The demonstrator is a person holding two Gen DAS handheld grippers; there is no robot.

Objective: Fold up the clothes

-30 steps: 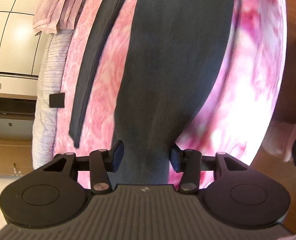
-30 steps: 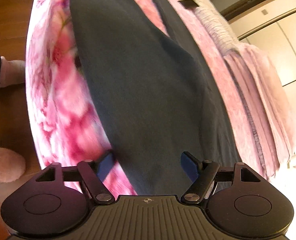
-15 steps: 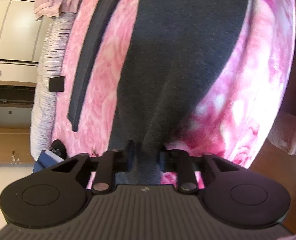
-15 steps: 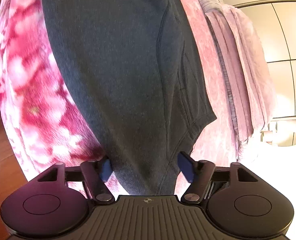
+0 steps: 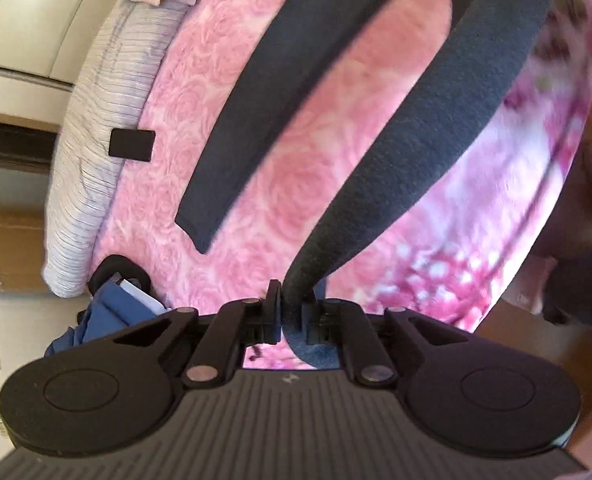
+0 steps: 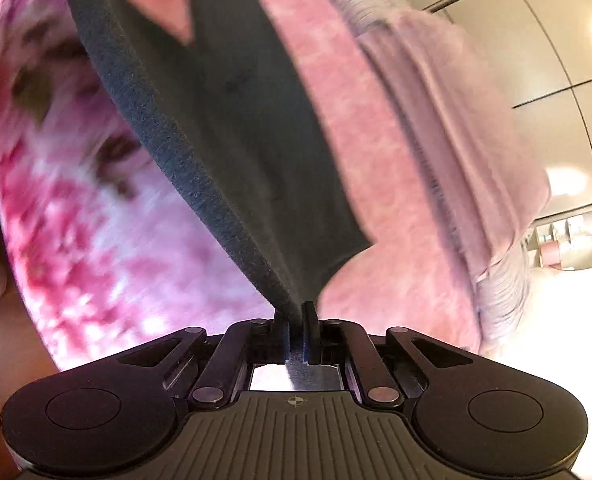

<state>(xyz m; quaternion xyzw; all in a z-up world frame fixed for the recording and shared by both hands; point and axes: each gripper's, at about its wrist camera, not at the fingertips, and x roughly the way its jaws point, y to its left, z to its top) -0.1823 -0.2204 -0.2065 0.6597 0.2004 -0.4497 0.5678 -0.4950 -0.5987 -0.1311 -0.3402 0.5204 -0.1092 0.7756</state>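
Note:
A dark grey pair of trousers (image 5: pixel 416 136) lies on a pink rose-patterned bedspread (image 5: pixel 280 168). My left gripper (image 5: pixel 292 304) is shut on the end of one leg and lifts it off the bed; the other leg (image 5: pixel 232 168) lies flat to its left. My right gripper (image 6: pixel 295 314) is shut on the other end of the same dark garment (image 6: pixel 232 132), which rises taut from the jaws. The fabric between the two grips hangs above the bedspread (image 6: pixel 376 184).
A striped white quilt (image 5: pixel 92 152) runs along the bed's far side with a small black object (image 5: pixel 132 143) on it. Blue cloth (image 5: pixel 108 312) lies at the bed's corner. A folded pale pink blanket (image 6: pixel 456 140) lies by the wardrobe doors (image 6: pixel 556 60). Wooden floor (image 6: pixel 0 344) borders the bed.
Both grippers have closed on the trousers and lifted them off the bedspread; a second ago both were open around the flat fabric. The garment now pulls taut into narrow folds.

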